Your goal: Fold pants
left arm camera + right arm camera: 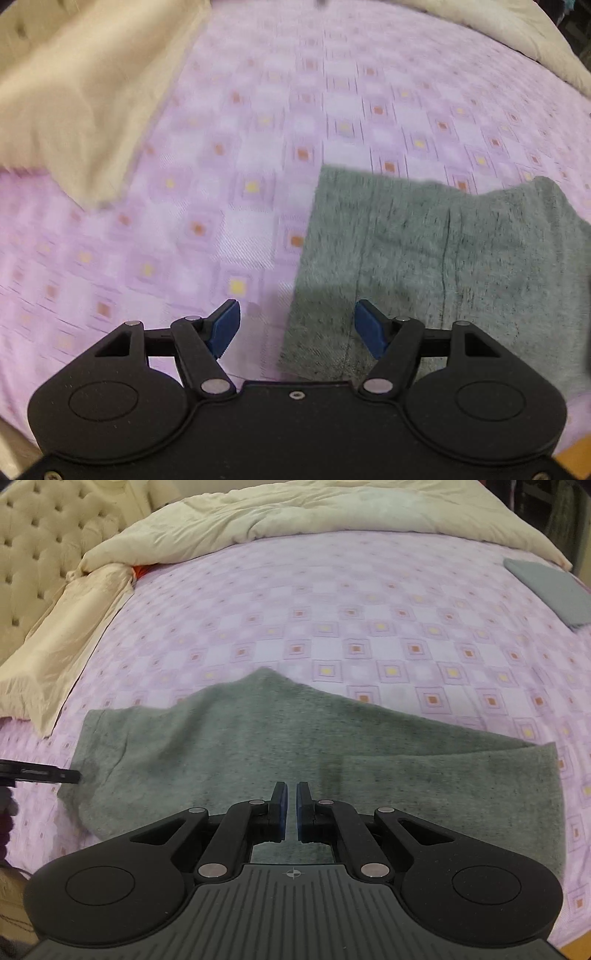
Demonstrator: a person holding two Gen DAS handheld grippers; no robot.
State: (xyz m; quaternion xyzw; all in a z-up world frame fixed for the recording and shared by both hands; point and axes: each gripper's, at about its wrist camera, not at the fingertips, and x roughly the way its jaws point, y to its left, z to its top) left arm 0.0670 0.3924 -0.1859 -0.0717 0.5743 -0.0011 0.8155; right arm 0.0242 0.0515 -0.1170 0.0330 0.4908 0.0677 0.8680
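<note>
Black linkage and housing fill the bottom of both wrist views. On the left gripper (297, 325) the blue-padded fingers (225, 326) stand wide apart with nothing between them; the right-hand pad sits over the near left edge of the grey pants (436, 266), the left-hand pad over bare purple bedsheet (207, 155). Whether either pad touches the cloth cannot be told, and this view is motion-blurred.

On the right gripper (291, 810) the fingers (279, 808) are nearly together, only a thin slit left between the blue pads. No cloth shows in that slit, and whether anything is pinched lower down cannot be told. It hovers low over the middle of the pants (258, 738), pointing across the bed.

At the left edge of the right wrist view a black bar (40, 775), part of the other tool, reaches the pants' left end; it carries small pale lettering too faint to read.

The pants lie flat on the checked sheet near the bed's front edge, spread sideways, with one layer lapped over at the right end. A cream duvet (295, 513) is bunched along the far side, a cream pillow (70, 635) lies at the left by a tufted headboard (44, 539), and a folded grey item (550, 590) rests at the far right.
</note>
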